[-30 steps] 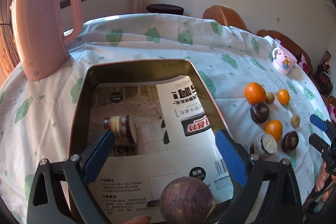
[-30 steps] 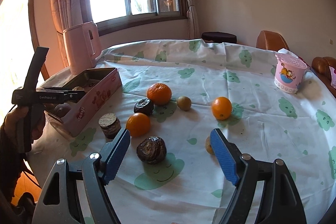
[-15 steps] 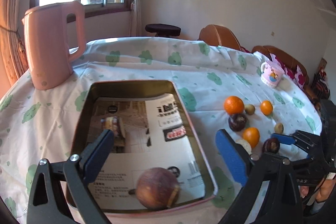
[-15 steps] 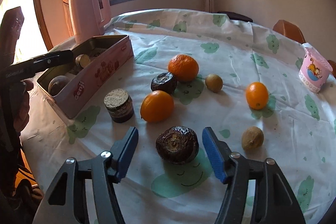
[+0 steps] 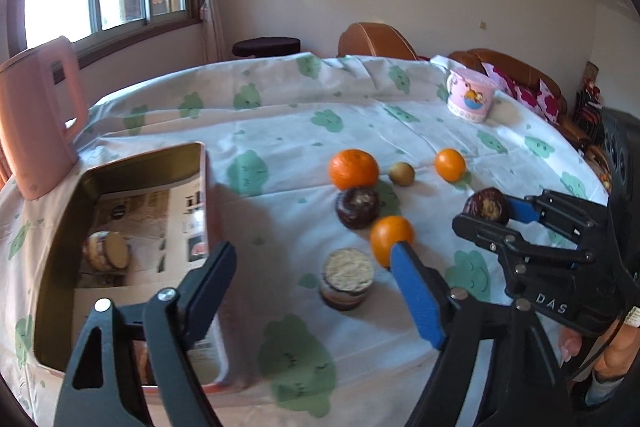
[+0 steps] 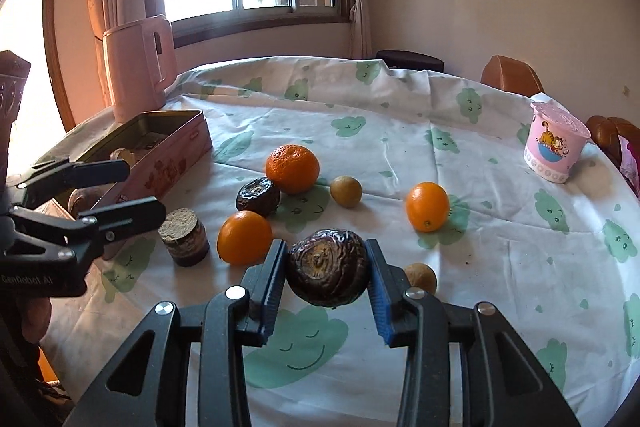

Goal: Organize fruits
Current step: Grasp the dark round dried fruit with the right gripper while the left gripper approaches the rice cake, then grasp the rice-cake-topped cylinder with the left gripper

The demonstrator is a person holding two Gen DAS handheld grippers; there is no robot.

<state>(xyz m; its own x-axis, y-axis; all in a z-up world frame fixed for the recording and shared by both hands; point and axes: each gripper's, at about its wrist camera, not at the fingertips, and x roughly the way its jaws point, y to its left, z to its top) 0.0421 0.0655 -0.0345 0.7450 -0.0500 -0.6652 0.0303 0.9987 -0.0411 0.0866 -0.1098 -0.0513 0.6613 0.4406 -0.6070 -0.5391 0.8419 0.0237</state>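
My right gripper [image 6: 327, 277] is shut on a dark wrinkled passion fruit [image 6: 327, 267] and holds it just above the tablecloth; it also shows in the left wrist view [image 5: 486, 206]. My left gripper [image 5: 316, 291] is open and empty, beside the pink tin box [image 5: 56, 235], which holds a cut fruit piece [image 5: 106, 251]. On the cloth lie a large orange [image 6: 292, 168], two smaller oranges [image 6: 245, 237] [image 6: 427, 206], another dark passion fruit [image 6: 257, 195], a cork-topped piece [image 6: 183, 237] and two small brownish fruits [image 6: 346, 191] [image 6: 420, 277].
A pink kettle [image 6: 138, 63] stands behind the tin at the table's far left. A pink cartoon cup [image 6: 556, 143] stands at the far right. Brown chairs [image 5: 376, 41] stand behind the round table with its green-print cloth [image 6: 360, 131].
My right gripper has closed on the dark passion fruit and lifted it slightly. My left gripper has swung right, away from over the tin toward the loose fruits.
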